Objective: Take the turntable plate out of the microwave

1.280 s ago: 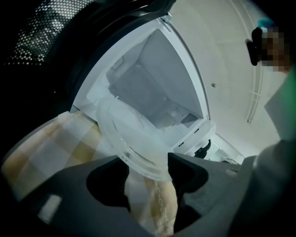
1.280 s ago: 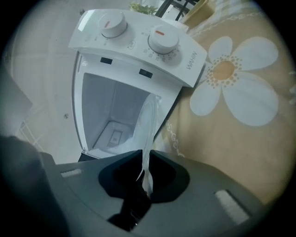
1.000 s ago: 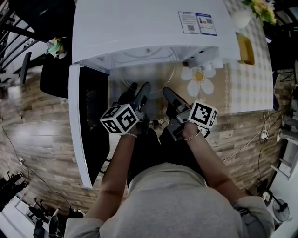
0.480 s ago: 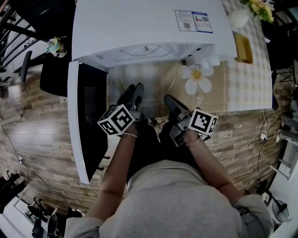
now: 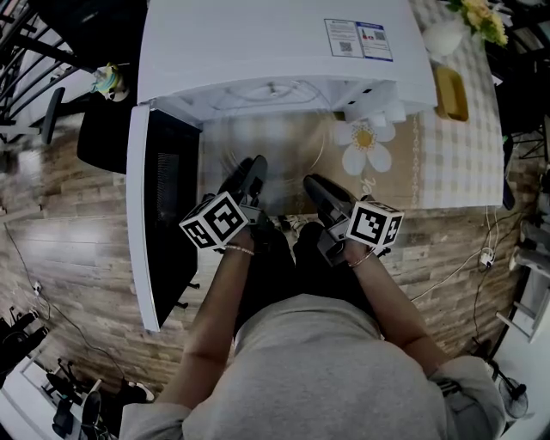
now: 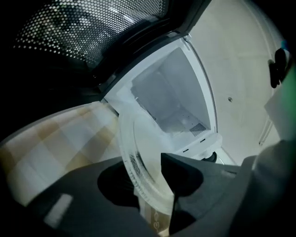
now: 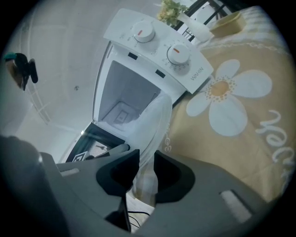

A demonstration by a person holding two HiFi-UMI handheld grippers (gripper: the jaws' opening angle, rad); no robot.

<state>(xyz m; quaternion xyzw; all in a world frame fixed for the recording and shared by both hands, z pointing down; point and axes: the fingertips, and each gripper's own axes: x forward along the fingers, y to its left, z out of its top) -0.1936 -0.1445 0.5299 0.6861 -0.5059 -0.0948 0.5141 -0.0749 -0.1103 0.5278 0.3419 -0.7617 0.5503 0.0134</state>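
Note:
The clear glass turntable plate (image 5: 279,153) is outside the white microwave (image 5: 275,43), just over the checked tablecloth in front of its open cavity. My left gripper (image 5: 247,169) is shut on the plate's near left rim; in the left gripper view the rim (image 6: 138,152) runs between both jaws of that gripper (image 6: 152,185). My right gripper (image 5: 316,185) is at the near right rim. In the right gripper view the plate (image 7: 155,120) stands edge-on in the gap of that gripper (image 7: 145,166), whose jaws have just been opening and no longer pinch it.
The microwave door (image 5: 168,215) hangs open at the left, beside my left arm. A tan placemat with a white flower (image 5: 369,146) lies to the right of the plate. A yellow box (image 5: 453,90) and a vase of flowers (image 5: 481,17) sit at the table's far right.
Both grippers have drawn back a little toward the person with the plate, and both marker cubes have rolled slightly. The plate now lies further out from the cavity.

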